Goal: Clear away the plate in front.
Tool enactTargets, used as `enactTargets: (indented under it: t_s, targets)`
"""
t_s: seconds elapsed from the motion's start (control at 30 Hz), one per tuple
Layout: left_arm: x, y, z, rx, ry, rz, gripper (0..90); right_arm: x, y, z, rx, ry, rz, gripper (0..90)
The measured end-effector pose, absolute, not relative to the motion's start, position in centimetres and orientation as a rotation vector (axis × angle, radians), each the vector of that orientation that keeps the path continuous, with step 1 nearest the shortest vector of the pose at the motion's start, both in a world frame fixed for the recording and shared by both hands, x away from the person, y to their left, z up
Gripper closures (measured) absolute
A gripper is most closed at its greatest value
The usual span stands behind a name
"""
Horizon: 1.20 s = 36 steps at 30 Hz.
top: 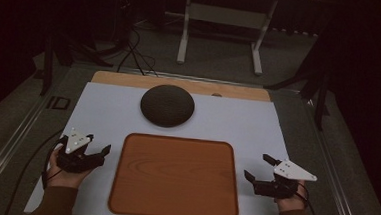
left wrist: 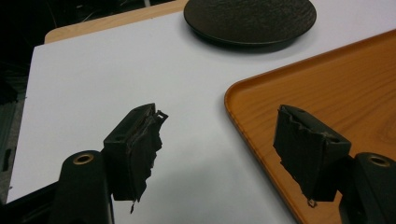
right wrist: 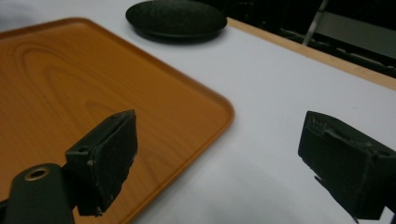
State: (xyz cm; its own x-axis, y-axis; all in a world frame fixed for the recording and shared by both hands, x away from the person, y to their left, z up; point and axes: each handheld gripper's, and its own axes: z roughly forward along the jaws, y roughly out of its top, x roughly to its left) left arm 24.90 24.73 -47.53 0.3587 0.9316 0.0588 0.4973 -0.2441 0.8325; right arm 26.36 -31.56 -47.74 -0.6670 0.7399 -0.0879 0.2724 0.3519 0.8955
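An orange wooden tray (top: 174,176) lies at the front middle of the white table top, with nothing on it. Behind it sits a dark round upturned dish (top: 167,105). My left gripper (top: 99,150) rests open just left of the tray, its jaws spread wide with nothing between them. In the left gripper view the gripper (left wrist: 219,144) straddles the tray's (left wrist: 327,93) near left corner, with the dish (left wrist: 250,18) beyond. My right gripper (top: 259,167) stands open to the right of the tray. In the right gripper view the gripper (right wrist: 224,163) frames the tray's (right wrist: 93,84) corner and the dish (right wrist: 176,18).
The white board (top: 247,126) covers a wooden table whose back edge (top: 180,83) shows. Beyond it on the floor stand a white table frame (top: 221,24), dark stands and cables (top: 132,49). Bare white surface lies on both sides of the tray.
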Motion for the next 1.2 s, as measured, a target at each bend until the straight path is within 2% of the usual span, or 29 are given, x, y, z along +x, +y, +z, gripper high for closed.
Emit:
enactTargets:
  t_s: [0.37, 0.63, 1.2]
  targets:
    - [25.6, 24.8, -47.6, 1.857, 1.271, 0.697, 33.6, 25.9, -31.7, -47.4, 0.841, 2.128, 1.284, 11.4]
    - [26.3, 24.3, -47.6, 1.867, 1.292, 0.713, 32.5, 26.0, -31.8, -47.5, 0.844, 2.126, 1.276, 11.5]
    - [31.0, 21.1, -46.7, 1.901, 1.274, 0.666, 32.6, 26.1, -31.7, -47.8, 0.851, 2.116, 1.248, 11.5]
